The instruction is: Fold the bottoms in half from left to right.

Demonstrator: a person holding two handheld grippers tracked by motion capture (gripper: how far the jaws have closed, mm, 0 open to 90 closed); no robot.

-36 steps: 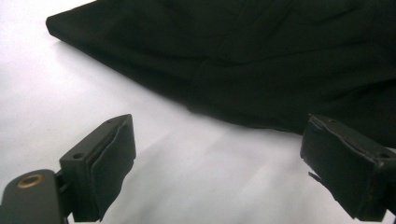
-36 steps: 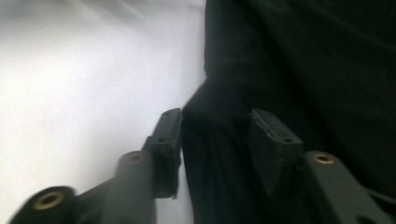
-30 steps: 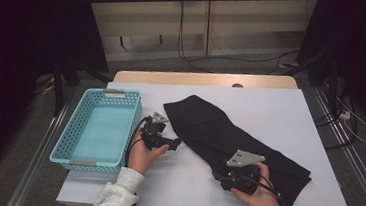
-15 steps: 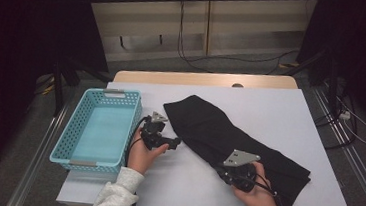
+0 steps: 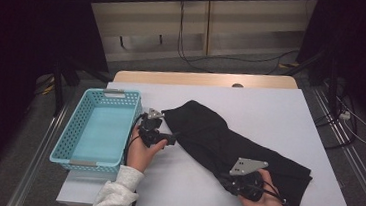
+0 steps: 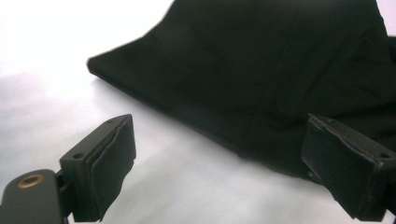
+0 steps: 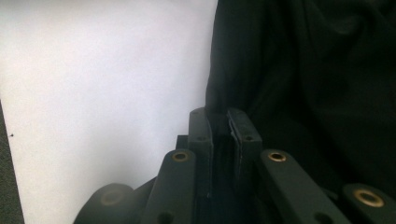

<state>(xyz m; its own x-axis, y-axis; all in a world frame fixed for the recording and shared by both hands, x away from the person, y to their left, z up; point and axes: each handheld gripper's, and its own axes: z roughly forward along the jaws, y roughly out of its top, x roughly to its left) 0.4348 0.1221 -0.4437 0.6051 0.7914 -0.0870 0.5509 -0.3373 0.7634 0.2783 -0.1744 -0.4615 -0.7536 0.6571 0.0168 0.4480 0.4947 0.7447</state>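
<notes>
Right tool now clamped on the cloth edge

The black cloth (image 5: 237, 145) lies across the counter (image 5: 290, 112) beside the basket (image 5: 67, 145); right tool (image 7: 224, 122) has just closed, pinching its near edge, ready to lift; left tool (image 6: 224, 154) is spread at the other end

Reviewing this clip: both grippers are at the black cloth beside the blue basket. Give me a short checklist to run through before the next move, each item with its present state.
1. Right gripper pinches the near edge of the black cloth: ok; its jaws have just closed and the cloth's edge sits between them.
2. Left gripper ready at the cloth's other end: ok; jaws wide open.
3. Left gripper's pads gripping the cloth: not ok; they are not pressing on it.
4. Blue basket free to take the cloth: ok; nothing lies in it.
5. Cloth wholly on the table: ok; no part hangs over an edge.
</notes>
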